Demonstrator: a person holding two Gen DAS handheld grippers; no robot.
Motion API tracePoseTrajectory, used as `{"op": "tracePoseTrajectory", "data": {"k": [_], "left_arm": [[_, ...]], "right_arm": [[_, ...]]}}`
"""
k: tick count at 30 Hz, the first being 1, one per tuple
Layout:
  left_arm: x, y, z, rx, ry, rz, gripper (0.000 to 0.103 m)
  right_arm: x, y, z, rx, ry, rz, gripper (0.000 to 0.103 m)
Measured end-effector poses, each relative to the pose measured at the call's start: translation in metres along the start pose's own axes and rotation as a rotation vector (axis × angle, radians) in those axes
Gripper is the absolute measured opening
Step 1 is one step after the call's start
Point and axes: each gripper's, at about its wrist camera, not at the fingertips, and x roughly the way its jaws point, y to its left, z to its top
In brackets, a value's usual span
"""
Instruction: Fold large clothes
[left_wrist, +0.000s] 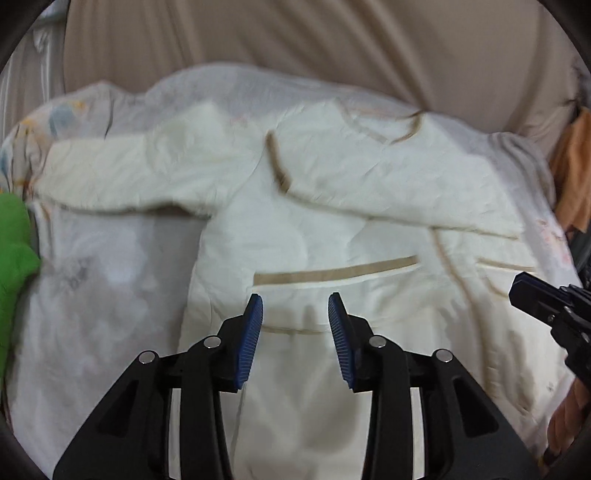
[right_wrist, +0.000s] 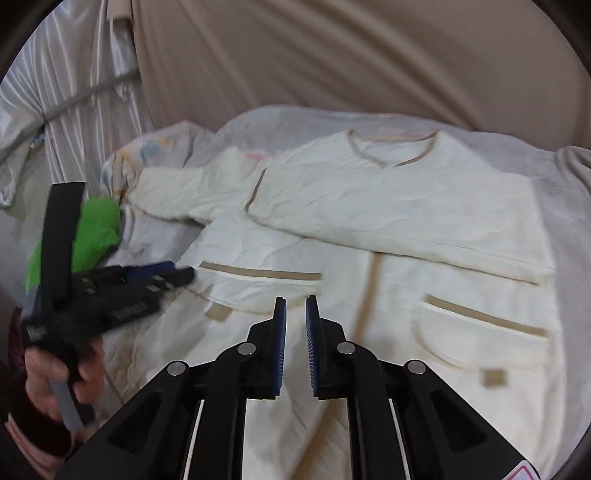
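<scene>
A cream jacket (left_wrist: 332, 229) with tan trim lies spread front-up on a bed covered by a pale printed sheet (left_wrist: 96, 280), and it fills the middle of both wrist views. In the left wrist view one sleeve (left_wrist: 122, 173) stretches out toward 9 o'clock, while the other sleeve (left_wrist: 399, 184) is folded across the chest, its tan cuff ending near the centre. A tan-edged pocket (left_wrist: 336, 275) sits just beyond the left gripper (left_wrist: 295, 306), whose blue pads (left_wrist: 253, 332) stand well apart over the lower front of the jacket, holding nothing. The right gripper (left_wrist: 546, 306) enters that view at 3 o'clock, above the jacket's edge. In the right wrist view the right gripper (right_wrist: 295, 314) hangs over the jacket's lower middle with its pads (right_wrist: 280, 332) separated by a narrow gap and nothing between them. The tan front placket (right_wrist: 369, 295) runs just to the 1 o'clock side of it, and a second pocket (right_wrist: 484, 325) lies toward 3 o'clock. At 9 o'clock the person's hand (right_wrist: 55, 373) holds the left gripper (right_wrist: 177, 273), blurred, beside a bright green cloth (right_wrist: 92, 232). Beige draped fabric (right_wrist: 332, 55) fills the background at 12 o'clock.
</scene>
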Motion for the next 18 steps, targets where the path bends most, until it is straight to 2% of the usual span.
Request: {"op": "tracePoseTrajectory", "data": {"k": [2,4,5,7,9,12,14,15,16,18], "left_arm": [[0.023,0.008,-0.009,-0.025,0.037,0.008,0.035],[0.030,0.016,-0.018,-0.028,0.016,-0.012,0.036],[0.029,0.017,-0.021,-0.017,-0.001,-0.019,0.036],[0.027,0.017,-0.026,0.011,-0.008,-0.026,0.036],[0.025,0.021,-0.026,0.019,-0.009,-0.049,0.036],[0.015,0.037,-0.018,-0.064,-0.002,-0.137,0.037],[0.002,0.055,-0.006,-0.129,-0.040,-0.170,0.047],[-0.008,0.072,0.001,-0.171,-0.084,-0.149,0.062],[-0.015,0.086,0.008,-0.201,-0.123,-0.115,0.079],[-0.023,0.122,0.025,-0.261,-0.187,-0.002,0.089]], "right_arm": [[0.033,0.013,0.004,-0.014,0.043,-0.007,0.007],[0.067,0.015,-0.005,-0.024,0.124,-0.037,0.007],[0.085,0.010,-0.016,-0.017,0.202,-0.034,0.006],[0.079,0.011,-0.035,-0.059,0.161,-0.039,0.006],[0.067,0.019,-0.045,-0.096,0.158,-0.054,0.006],[0.049,0.020,-0.052,-0.073,0.145,-0.041,0.006],[0.039,0.013,-0.055,-0.041,0.133,-0.021,0.006],[0.035,0.011,-0.057,-0.030,0.121,-0.020,0.006],[0.034,0.008,-0.058,-0.025,0.109,-0.027,0.006],[0.031,0.008,-0.062,-0.034,0.084,-0.059,0.006]]}}
